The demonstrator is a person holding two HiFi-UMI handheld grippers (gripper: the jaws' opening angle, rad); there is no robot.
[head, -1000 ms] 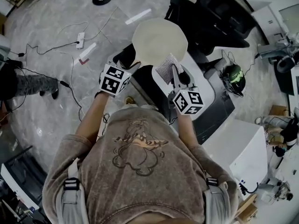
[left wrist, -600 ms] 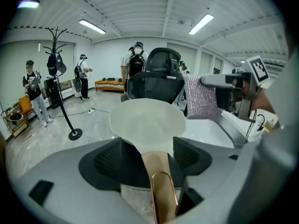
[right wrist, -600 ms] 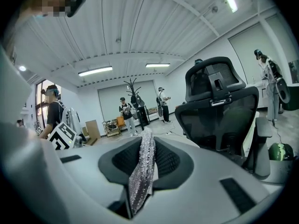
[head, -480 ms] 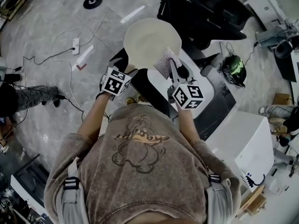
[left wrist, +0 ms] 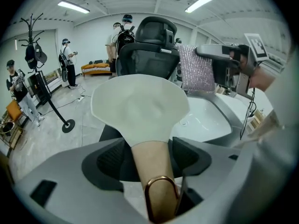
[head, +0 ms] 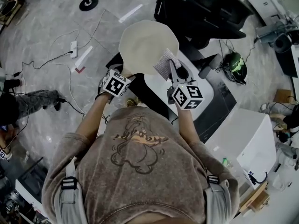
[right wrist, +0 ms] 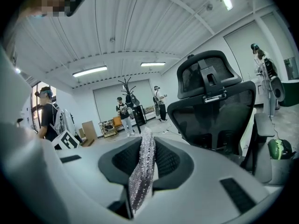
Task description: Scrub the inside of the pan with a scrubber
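The pan's (left wrist: 140, 107) handle (left wrist: 152, 164) is cut off by the bottom edge of the left gripper view, just past a copper-coloured hanging loop (left wrist: 161, 190). In the head view that handle lies wholly under the left gripper (left wrist: 148, 157). How deep the pan is, and where its rim turns up, is hard to make out: it reads as one flat pale shape in both views. The scrubber (right wrist: 142, 169) shows edge-on in the right gripper view, so its broad face is only seen from the left gripper view. Whether it touches the pan's right-hand edge cannot be told — the two meet in outline.

The pan's long axis runs straight away from the person, handle near and bowl far. It is held in the air beside a white basin (left wrist: 210, 120), with a black office chair (left wrist: 149, 41) beyond. The bowl is cream and matte, and the handle tan. The left gripper's jaws are clamped on either side of the handle.

The scrubber is a flat, silvery, glittering pad. It stands up out of the right gripper (right wrist: 142, 160) — pinched between the closed jaws by its lower part — just right of the pan's bowl.
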